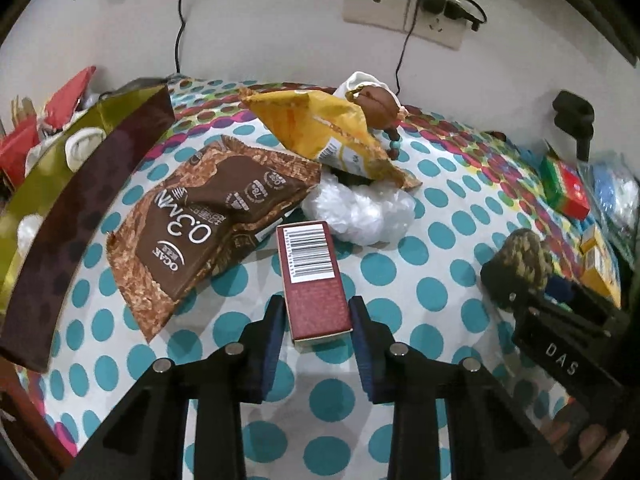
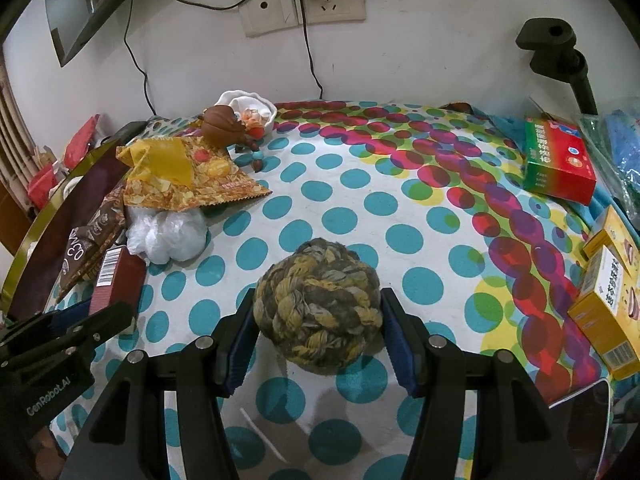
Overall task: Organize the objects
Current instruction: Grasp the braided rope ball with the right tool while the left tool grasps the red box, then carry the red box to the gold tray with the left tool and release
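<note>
My left gripper point(image 1: 317, 312) is shut on a dark red box point(image 1: 314, 280) with a barcode, held just above the dotted tablecloth point(image 1: 420, 264). My right gripper point(image 2: 318, 312) is shut on a yellow-grey rope ball point(image 2: 318, 316), lifted a little off the cloth. The ball also shows at the right of the left wrist view point(image 1: 520, 260), and the red box at the left of the right wrist view point(image 2: 114, 280). A brown snack bag point(image 1: 208, 224), a yellow chip bag point(image 1: 332, 128) and a crumpled clear plastic bag point(image 1: 360, 208) lie beyond the red box.
A large brown and gold box point(image 1: 72, 200) runs along the left edge. A brown figure with beads point(image 2: 224, 124) and a white bowl point(image 2: 248, 106) sit at the back by the wall. A green-red box point(image 2: 558, 164) and yellow boxes point(image 2: 608, 300) stand at the right.
</note>
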Demonstrator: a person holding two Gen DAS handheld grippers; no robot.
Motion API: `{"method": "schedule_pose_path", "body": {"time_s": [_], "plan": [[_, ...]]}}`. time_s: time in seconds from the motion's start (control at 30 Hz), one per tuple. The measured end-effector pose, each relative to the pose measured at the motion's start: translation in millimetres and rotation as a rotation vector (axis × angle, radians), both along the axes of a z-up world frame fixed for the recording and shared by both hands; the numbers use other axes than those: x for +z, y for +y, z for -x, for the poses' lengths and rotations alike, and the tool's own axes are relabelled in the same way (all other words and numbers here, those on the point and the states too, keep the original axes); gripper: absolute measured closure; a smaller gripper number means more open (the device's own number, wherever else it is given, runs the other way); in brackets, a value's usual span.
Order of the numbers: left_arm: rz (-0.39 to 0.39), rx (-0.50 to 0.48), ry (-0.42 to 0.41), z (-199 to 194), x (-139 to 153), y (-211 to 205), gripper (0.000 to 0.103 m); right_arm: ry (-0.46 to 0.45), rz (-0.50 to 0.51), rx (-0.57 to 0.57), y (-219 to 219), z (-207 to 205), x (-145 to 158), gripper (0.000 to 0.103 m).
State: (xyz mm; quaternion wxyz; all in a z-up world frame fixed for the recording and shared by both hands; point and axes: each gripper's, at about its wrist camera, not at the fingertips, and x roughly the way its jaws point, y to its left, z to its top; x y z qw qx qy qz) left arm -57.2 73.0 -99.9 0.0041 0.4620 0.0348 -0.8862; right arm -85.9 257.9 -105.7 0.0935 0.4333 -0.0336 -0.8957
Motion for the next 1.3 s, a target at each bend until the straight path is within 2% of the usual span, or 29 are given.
{"method": "schedule_pose_path", "body": {"time_s": [0.13,0.43,0.67,0.83,0.97,1.03,1.13,1.3], "plan": [[0.041,-0.025,0.023,-6.3,2.4,2.7,0.072,0.000,0.001,-0.001,-0.6,0.1,0.5,0.047],[0.078,-0.055,0.047,-20.6,7.1,-7.1,0.072,-0.001,-0.019,-0.005,-3.2,0.9,0.1,0.047],[0.076,-0.067,0.070,-32.0,11.7,-21.0,0.073,-0.003,-0.068,-0.006,-9.2,0.5,-0.6,0.047],[0.048,-0.048,0.084,-36.9,20.3,-45.9,0.073,-0.003,-0.077,-0.007,-9.6,0.3,-0.8,0.047],[0.057,-0.031,0.095,-35.6,32.5,-66.8,0.073,-0.003,-0.072,-0.008,-9.4,0.4,-0.8,0.047],[0.041,-0.047,0.108,-34.6,41.5,-79.7,0.073,-0.004,-0.075,-0.008,-9.3,0.5,-0.7,0.047],[0.077,-0.063,0.128,-33.7,50.9,-90.8,0.073,-0.004,-0.073,-0.009,-9.9,0.6,-0.4,0.047],[0.052,-0.082,0.130,-32.7,63.0,-115.0,0.073,-0.005,-0.095,-0.009,-11.4,0.6,-0.2,0.047]]}}
